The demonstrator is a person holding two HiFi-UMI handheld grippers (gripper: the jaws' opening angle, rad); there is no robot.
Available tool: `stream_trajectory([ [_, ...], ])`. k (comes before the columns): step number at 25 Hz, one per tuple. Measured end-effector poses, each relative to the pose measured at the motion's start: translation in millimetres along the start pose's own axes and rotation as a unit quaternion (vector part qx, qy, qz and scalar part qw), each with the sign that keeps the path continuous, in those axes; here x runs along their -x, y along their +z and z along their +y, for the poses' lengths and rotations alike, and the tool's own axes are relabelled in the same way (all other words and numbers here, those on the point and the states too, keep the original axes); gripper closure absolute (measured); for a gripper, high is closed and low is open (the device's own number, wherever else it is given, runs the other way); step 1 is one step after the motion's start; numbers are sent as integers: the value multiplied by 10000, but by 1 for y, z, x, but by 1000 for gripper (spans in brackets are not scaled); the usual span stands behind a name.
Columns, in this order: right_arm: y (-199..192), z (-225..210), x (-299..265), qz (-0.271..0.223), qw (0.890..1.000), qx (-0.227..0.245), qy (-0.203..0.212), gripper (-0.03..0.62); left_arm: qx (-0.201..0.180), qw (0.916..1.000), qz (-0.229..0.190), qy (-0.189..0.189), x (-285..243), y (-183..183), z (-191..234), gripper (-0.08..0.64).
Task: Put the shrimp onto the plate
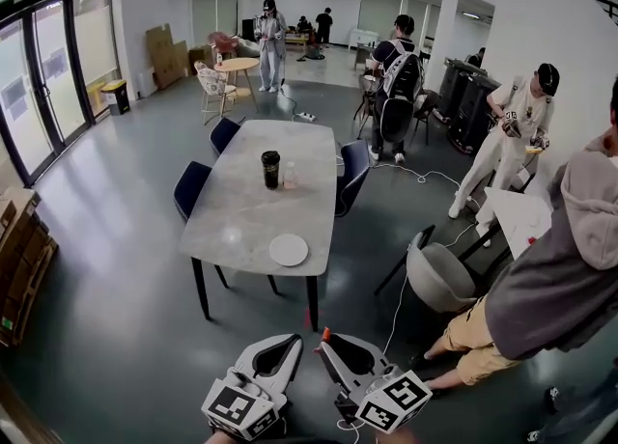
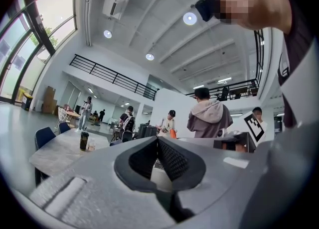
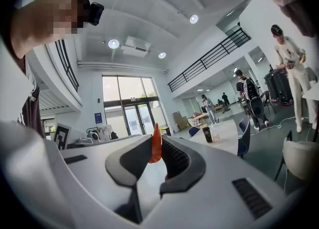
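Note:
A white plate (image 1: 288, 250) lies at the near end of the long grey table (image 1: 241, 225), well ahead of both grippers. Low in the head view, short of the table, my right gripper (image 1: 324, 344) is shut on an orange shrimp (image 1: 325, 334). In the right gripper view the shrimp (image 3: 156, 142) stands upright, pinched between the jaws of the right gripper (image 3: 156, 148). Just to the left of it, my left gripper (image 1: 293, 344) is shut with nothing in it. The left gripper view shows the left gripper (image 2: 158, 143) with its pads meeting.
A black cup (image 1: 270, 168) and a small glass (image 1: 291, 178) stand mid-table. Blue chairs (image 1: 191, 187) flank the table, and a grey chair (image 1: 439, 278) stands at its right. A person in a hoodie (image 1: 560, 268) stands close on my right, others farther back. A white cable (image 1: 398, 307) crosses the floor.

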State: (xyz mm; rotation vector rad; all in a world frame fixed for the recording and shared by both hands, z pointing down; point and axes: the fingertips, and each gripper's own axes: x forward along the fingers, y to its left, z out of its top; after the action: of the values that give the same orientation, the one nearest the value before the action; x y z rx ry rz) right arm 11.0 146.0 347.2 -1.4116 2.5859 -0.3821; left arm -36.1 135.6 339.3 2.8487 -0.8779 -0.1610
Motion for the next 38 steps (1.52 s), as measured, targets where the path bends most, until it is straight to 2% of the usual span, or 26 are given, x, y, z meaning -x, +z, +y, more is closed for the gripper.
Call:
stream_trajectory([
  [9, 17, -42, -107, 2, 9995, -52, -297, 529, 6, 9997, 31, -242, -51, 21, 105, 552],
  [14, 14, -65, -138, 1, 9984, -93, -553, 529, -71, 9989, 112, -458, -74, 16, 141, 552],
  [20, 14, -98, -162, 36, 9977, -170, -658, 529, 110, 9986, 139, -507, -103, 11, 167, 552],
  [24, 9, -122, -185, 28, 9982, -191, -566, 529, 120, 9990, 253, -362, -118, 0, 193, 552],
  [29, 22, -167, -222, 143, 9990, -280, -329, 529, 15, 9998, 177, -95, -164, -1, 230, 552],
  [34, 15, -225, -257, 575, 9975, -388, -94, 529, 26, 9985, 415, 343, -216, -17, 269, 552],
  [38, -2, -268, -280, 976, 9945, -368, 128, 529, -22, 9974, 435, 568, -248, -35, 295, 552],
])
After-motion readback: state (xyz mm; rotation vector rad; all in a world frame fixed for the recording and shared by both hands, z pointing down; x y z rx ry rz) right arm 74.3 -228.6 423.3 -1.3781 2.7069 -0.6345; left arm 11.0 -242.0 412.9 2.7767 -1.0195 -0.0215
